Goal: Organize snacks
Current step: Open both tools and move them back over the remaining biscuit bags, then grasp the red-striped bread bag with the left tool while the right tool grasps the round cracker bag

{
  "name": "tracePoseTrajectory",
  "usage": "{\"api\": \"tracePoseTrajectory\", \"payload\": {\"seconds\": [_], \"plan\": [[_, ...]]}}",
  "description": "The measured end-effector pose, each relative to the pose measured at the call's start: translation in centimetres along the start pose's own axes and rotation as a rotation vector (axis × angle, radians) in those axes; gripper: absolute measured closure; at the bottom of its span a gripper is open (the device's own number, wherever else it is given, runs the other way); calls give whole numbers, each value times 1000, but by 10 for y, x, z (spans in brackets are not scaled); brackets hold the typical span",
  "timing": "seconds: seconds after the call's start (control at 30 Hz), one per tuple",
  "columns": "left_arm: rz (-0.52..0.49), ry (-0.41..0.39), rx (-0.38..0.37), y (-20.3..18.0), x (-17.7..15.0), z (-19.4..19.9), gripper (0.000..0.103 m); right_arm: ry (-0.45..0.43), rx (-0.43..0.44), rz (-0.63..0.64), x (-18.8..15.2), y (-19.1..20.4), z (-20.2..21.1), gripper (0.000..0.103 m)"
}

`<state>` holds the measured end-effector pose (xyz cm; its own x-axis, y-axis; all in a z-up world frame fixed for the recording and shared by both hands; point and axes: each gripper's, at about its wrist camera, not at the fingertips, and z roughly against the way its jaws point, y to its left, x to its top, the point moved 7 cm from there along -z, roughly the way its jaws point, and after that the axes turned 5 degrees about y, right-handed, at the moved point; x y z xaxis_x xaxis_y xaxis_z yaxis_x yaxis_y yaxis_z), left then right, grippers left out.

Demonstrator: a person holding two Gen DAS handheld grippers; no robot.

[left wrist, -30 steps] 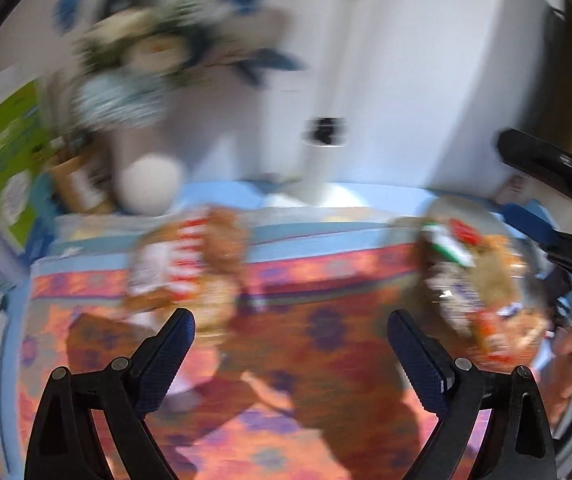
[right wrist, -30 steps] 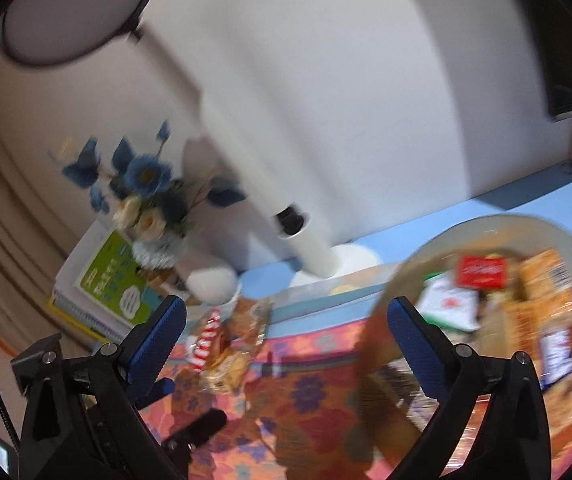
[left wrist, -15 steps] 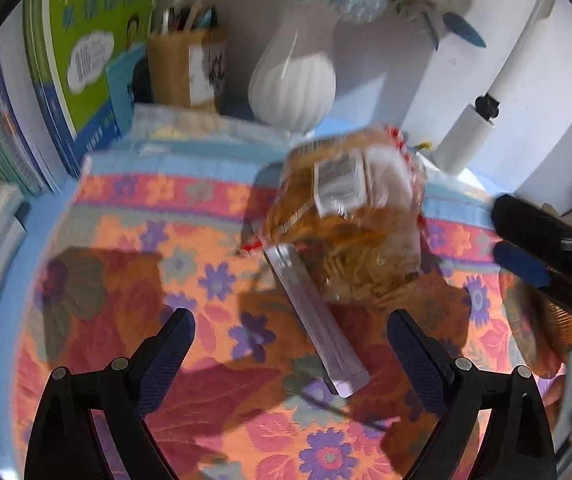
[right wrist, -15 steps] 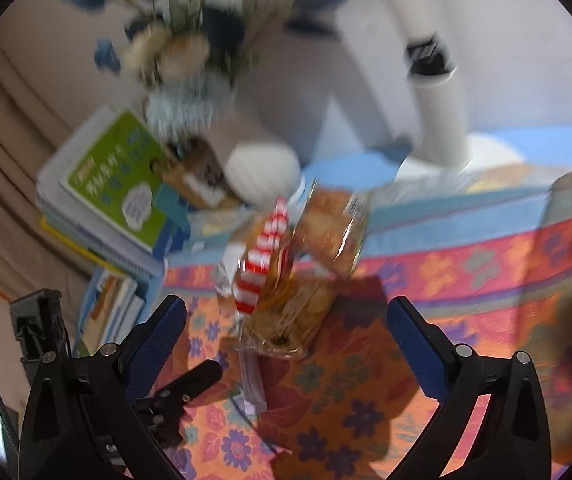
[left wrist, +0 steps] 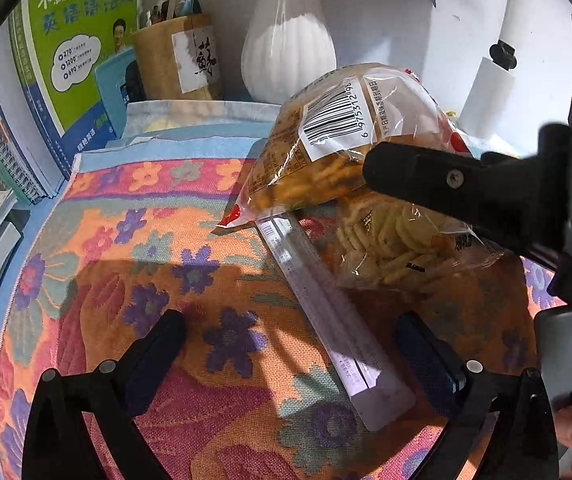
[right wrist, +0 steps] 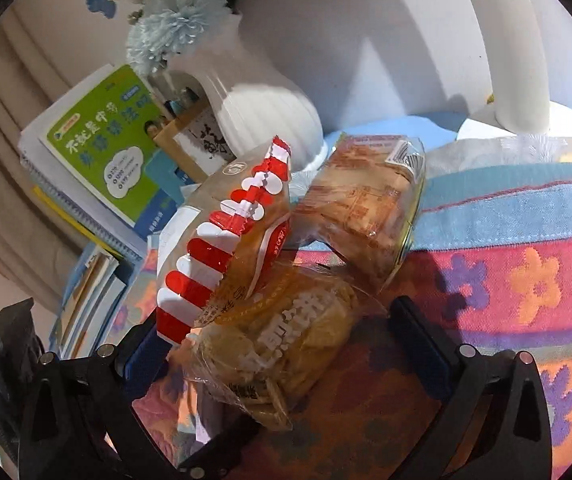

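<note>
While both grippers are closing in on the snack pile lying on the floral cloth [left wrist: 133, 248], the right gripper [right wrist: 273, 344] is gaping wide around the lower cracker bag [right wrist: 277, 348] without pressing it, and the left gripper [left wrist: 290, 352], jaws opening, is straddling the flat white stick [left wrist: 326, 312] toward five o'clock of the barcode bag [left wrist: 326, 148]; judging by this, the pickup step is starting, needing a squeeze next

Red-and-white striped snack bag [right wrist: 221, 248]
</note>
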<state>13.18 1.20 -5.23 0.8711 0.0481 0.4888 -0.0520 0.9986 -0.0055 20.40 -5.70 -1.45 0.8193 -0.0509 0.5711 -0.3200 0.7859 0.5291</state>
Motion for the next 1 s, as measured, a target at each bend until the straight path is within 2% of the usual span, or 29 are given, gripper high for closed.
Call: {"api": "tracePoseTrajectory", "payload": {"seconds": [1.0], "plan": [[1,-2,-8,4,0,1,0,-3,-1,0,-1,2,2,0]]}}
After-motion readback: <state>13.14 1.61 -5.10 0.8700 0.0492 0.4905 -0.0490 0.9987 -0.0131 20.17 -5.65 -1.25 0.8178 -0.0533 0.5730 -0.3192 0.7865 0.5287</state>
